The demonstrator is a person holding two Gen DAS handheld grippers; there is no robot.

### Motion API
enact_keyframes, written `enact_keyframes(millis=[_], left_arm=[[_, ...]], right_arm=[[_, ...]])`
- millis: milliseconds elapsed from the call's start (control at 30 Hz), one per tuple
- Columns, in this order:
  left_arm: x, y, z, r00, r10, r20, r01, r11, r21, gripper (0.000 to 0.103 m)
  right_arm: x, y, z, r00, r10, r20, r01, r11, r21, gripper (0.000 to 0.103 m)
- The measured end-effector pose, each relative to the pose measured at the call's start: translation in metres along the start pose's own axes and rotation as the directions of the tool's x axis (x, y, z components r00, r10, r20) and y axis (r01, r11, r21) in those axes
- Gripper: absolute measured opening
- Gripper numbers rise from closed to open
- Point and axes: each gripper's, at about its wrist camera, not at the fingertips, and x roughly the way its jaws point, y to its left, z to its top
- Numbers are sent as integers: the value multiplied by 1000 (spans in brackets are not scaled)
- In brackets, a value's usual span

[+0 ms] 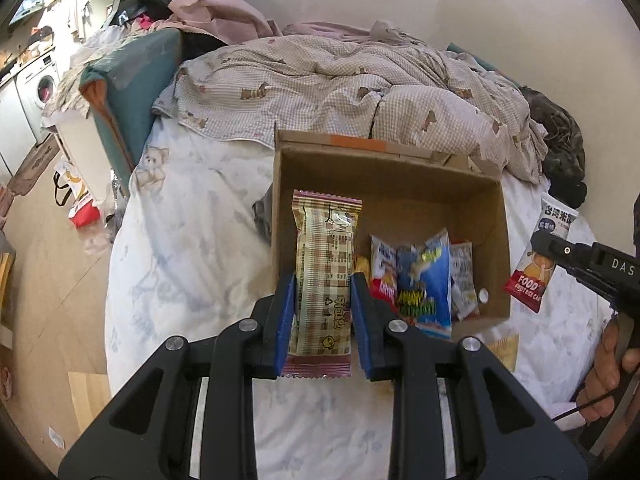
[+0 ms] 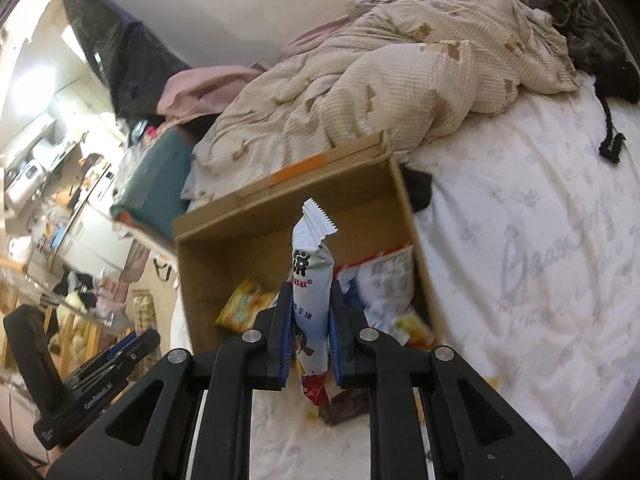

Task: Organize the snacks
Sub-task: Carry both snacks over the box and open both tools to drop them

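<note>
On an unmade bed (image 1: 192, 264) spread with a pale, faintly printed sheet, an open cardboard box (image 1: 492, 216) sits near the middle of the mattress, an orange strip of tape along its far flap. A rumpled checked quilt (image 1: 328, 84) with small brown animal figures is heaped behind the box toward the plain cream wall (image 1: 500, 4), with pink cloth (image 1: 224, 12) and dark clothing piled at the head and far corner. The left claw (image 1: 323, 304) is clamped on a long beige checked snack bar (image 1: 326, 256), held lengthwise over the near left part of the box. Inside the box lie several packets, among them a blue packet (image 1: 428, 284) and a red-and-white one beside it. The right claw (image 2: 310, 328) grips a white snack packet (image 2: 312, 276) with a red lower end, standing upright between its pads in front of the box; in the left wrist view the same packet shows at the right edge, held just off the box's right side, with a person's hand (image 1: 608, 364) on the handle below. A yellow packet (image 2: 240, 304) rests on the box floor. Beside the bed stands a teal cushion (image 1: 136, 80) on edge, and beyond it a wooden floor (image 1: 40, 260) littered with bags, a washing machine (image 1: 40, 88) and cluttered kitchen counters.
</note>
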Motion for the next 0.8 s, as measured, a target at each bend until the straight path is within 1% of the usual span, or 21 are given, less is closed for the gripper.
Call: enact_keyframes(millis=[133, 267, 367, 500, 533, 667, 800], left_arm=[[13, -3, 20, 1000, -13, 11, 13, 1000, -3, 24], [24, -5, 30, 999, -24, 37, 24, 1000, 0, 24], [36, -4, 28, 998, -34, 44, 34, 999, 4, 24], [51, -4, 25, 999, -50, 5, 50, 999, -2, 24], [53, -4, 23, 999, -45, 1, 45, 999, 4, 24], [56, -5, 19, 999, -50, -11, 50, 999, 8, 24], [59, -4, 19, 999, -43, -16, 43, 999, 0, 24]], right_arm=[[8, -11, 13, 1000, -17, 12, 16, 999, 34, 16], [21, -13, 19, 998, -55, -2, 55, 998, 29, 16], [33, -12, 17, 996, -81, -28, 81, 997, 11, 16], [44, -15, 11, 992, -114, -57, 115, 993, 10, 17], [46, -16, 9, 991, -119, -61, 120, 993, 10, 17], [50, -11, 6, 988, -143, -59, 141, 989, -47, 17], [54, -13, 5, 988, -137, -71, 135, 990, -32, 17]])
